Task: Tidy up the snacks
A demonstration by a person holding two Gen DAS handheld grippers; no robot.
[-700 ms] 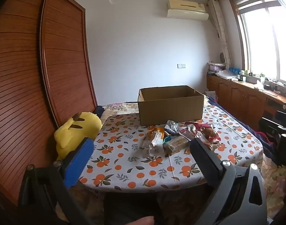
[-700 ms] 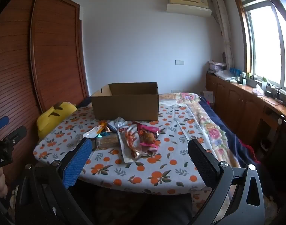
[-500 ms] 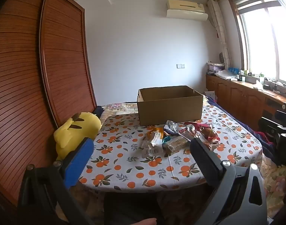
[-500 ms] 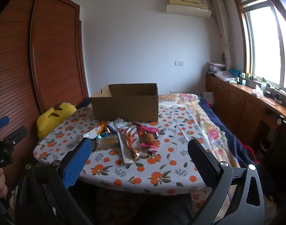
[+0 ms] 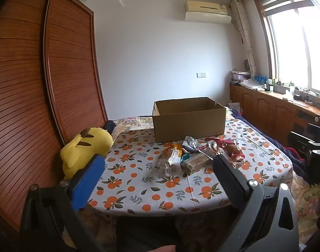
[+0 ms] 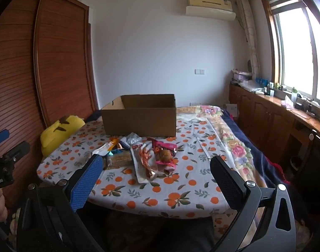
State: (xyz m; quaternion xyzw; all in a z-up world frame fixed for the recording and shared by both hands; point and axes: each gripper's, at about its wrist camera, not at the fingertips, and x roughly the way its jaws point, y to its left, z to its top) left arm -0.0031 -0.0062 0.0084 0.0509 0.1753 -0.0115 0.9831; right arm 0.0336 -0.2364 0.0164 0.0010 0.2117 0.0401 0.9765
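Observation:
A pile of snack packets [image 5: 193,155] lies on the orange-print tablecloth [image 5: 139,180], in front of an open cardboard box [image 5: 189,119]. The pile [image 6: 145,155] and the box [image 6: 139,115] also show in the right wrist view. My left gripper [image 5: 158,168] is open and empty, held short of the table's near edge, the pile beyond it. My right gripper [image 6: 155,170] is open and empty, also short of the near edge, with the pile just beyond its fingers.
A yellow plush toy [image 5: 86,149] sits at the table's left edge beside a wooden wardrobe [image 5: 34,105]. A floral bedspread [image 6: 233,142] lies right of the table. Wooden cabinets [image 6: 275,121] run under the window.
Both views have shifted very slightly; the table and snacks look a touch nearer. Nothing on the table has moved and both grippers stay open.

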